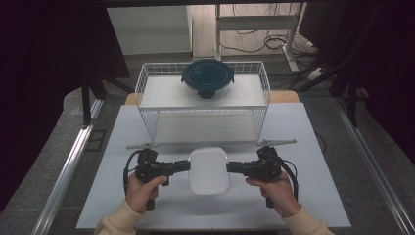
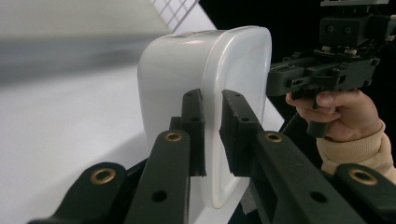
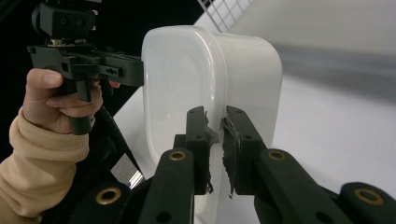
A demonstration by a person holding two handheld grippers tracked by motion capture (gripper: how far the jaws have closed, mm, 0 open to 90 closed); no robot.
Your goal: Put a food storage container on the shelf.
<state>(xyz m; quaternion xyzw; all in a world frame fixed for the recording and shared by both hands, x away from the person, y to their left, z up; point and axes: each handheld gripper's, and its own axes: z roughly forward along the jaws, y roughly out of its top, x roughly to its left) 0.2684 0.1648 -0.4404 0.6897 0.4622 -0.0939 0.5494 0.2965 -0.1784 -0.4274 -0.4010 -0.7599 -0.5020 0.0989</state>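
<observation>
- High view: I am holding the white container (image 1: 209, 171) between the two grippers, near my edge of the table (image 1: 313, 147). Its long axis is running away from me, toward the wire basket (image 1: 203, 105) just beyond it, so I am gripping it across the short way. The left gripper (image 1: 185, 165) is biting the left long side and the right gripper (image 1: 231, 167) the right long side, roughly opposite each other. Both hands are sitting equally near it, so neither arm is leading. A round dark-lidded bowl (image 1: 208, 77) is standing on the basket's top shelf, well apart from what I am carrying.
- Left gripper view: I am looking along the left gripper (image 2: 212, 128), whose jaws are pinching the container's (image 2: 187, 70) protruding rim, one on each face of that lip, with only the lip between them. The container is appearing on edge because this camera is rolled. Beyond it, my other hand (image 2: 343, 116) is gripping its tool at the far side.
- Right gripper view: I am seeing the same from the other side; the right gripper (image 3: 215, 130) is clamping the rim of the container (image 3: 252, 74), pads tight on the lip, the worn lining on the pads (image 3: 229, 154) fraying. Any lift, I judge, is depending on both ends rising together, or the lip will be twisting out of one pinch.
</observation>
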